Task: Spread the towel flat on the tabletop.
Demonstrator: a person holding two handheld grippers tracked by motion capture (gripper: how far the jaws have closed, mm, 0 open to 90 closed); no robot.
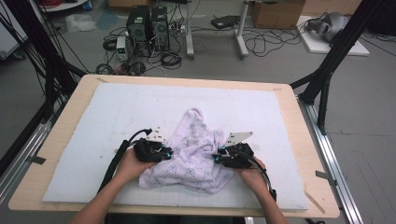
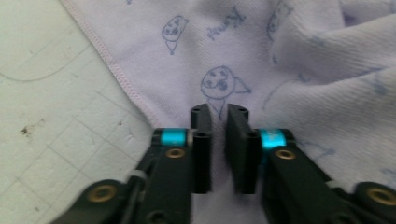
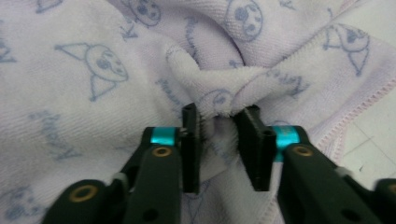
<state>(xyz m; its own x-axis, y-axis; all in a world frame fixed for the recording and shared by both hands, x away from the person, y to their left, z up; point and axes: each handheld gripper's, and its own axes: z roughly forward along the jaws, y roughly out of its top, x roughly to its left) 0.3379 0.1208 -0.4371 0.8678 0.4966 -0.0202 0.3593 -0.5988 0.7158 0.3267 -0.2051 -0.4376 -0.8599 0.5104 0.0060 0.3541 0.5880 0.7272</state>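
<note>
The pale lilac printed terry towel (image 1: 194, 156) lies crumpled on the bench; the left tool (image 2: 218, 122) and right tool (image 3: 219, 122) each pinch a fold, spreading not yet done.

Black left gripper (image 2: 218, 116): cyan bands, brass screws, seemingly ribbed jaws; grey three-cornered plate.

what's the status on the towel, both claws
Left claw nearly closed, jaws pinching flat towel by its hem. Right claw clamped on a bunched fold. Towel crumpled mid-mat. Nothing in the way.
</note>
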